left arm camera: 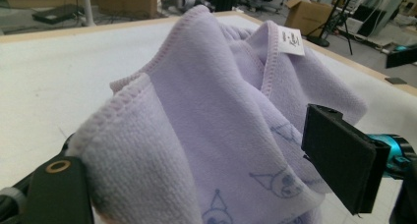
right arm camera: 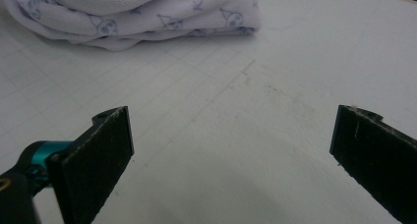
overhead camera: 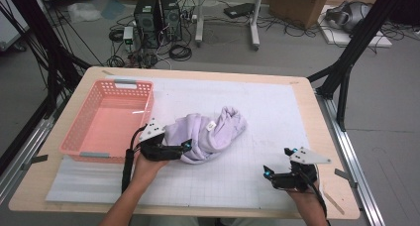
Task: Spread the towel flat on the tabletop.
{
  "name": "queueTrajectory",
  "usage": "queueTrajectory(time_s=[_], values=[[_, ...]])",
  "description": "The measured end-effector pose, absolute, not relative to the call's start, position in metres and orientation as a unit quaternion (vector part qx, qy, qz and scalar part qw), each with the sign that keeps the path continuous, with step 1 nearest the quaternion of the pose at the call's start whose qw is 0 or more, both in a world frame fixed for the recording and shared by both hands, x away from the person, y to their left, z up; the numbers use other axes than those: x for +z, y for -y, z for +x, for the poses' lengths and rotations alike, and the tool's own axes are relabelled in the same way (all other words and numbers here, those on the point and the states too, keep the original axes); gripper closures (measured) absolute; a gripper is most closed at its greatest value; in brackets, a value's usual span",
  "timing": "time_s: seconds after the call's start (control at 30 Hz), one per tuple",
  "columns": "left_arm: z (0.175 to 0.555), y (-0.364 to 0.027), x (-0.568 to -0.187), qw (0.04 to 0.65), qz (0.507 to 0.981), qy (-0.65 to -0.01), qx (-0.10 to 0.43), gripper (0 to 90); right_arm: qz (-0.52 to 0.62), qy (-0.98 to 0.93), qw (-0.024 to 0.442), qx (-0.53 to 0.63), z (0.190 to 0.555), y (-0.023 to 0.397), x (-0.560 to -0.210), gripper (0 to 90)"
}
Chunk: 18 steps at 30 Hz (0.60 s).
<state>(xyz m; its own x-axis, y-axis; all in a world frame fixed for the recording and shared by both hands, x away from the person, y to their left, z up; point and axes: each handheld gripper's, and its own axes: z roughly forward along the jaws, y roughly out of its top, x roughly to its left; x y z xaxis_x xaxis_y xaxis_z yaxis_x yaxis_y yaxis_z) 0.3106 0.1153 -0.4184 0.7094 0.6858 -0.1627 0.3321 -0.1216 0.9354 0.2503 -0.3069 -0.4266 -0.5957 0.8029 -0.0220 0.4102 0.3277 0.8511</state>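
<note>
Beside the pink basket (overhead camera: 106, 118), just off its near right corner, the left hand-held gripper (overhead camera: 184, 147) meets the lilac towel (overhead camera: 210, 133), which lies crumpled in a heap on the white gridded surface (overhead camera: 277, 112). Seen from the left gripper view, that hand-held gripper (left arm camera: 196, 175) has its jaws spread apart with a thick fold of the towel (left arm camera: 216, 111) bunched between them, the cloth draped over one jaw; whether they press on it I cannot tell. A white label (left arm camera: 291, 41) stands at the towel's upper hem. Well away from the basket, beyond the towel, the right hand-held gripper (overhead camera: 277, 162) hovers with its jaws wide apart and nothing between them (right arm camera: 231, 150), the towel's edge (right arm camera: 147, 22) lying ahead of it.
</note>
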Motion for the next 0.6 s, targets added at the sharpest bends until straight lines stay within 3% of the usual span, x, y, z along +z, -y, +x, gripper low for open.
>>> queueTrajectory(time_s=[0.17, 0.27, 0.3, 0.33, 0.5, 0.6], values=[[0.312, -0.108, -0.423, 0.542, 0.749, -0.349, 0.152, 21.8, 0.36, -0.804, 0.206, 0.426, 0.278, 0.276, -0.427, 6.8], [0.313, -0.103, -0.427, 0.531, 0.759, -0.348, 0.148, 29.0, 0.343, -0.823, 0.196, 0.407, 0.3, 0.253, -0.429, 11.2], [0.314, -0.102, -0.429, 0.524, 0.765, -0.345, 0.146, 33.9, 0.329, -0.834, 0.19, 0.401, 0.307, 0.246, -0.43, 21.3], [0.315, -0.1, -0.43, 0.517, 0.771, -0.343, 0.143, 41.4, 0.313, -0.843, 0.185, 0.397, 0.313, 0.239, -0.431, 25.0], [0.315, -0.096, -0.435, 0.497, 0.788, -0.334, 0.145, 77.9, 0.303, -0.848, 0.208, 0.383, 0.336, 0.213, -0.431, 25.5], [0.314, -0.094, -0.435, 0.498, 0.789, -0.329, 0.144, 82.2, 0.32, -0.838, 0.205, 0.392, 0.35, 0.204, -0.432, 28.6]])
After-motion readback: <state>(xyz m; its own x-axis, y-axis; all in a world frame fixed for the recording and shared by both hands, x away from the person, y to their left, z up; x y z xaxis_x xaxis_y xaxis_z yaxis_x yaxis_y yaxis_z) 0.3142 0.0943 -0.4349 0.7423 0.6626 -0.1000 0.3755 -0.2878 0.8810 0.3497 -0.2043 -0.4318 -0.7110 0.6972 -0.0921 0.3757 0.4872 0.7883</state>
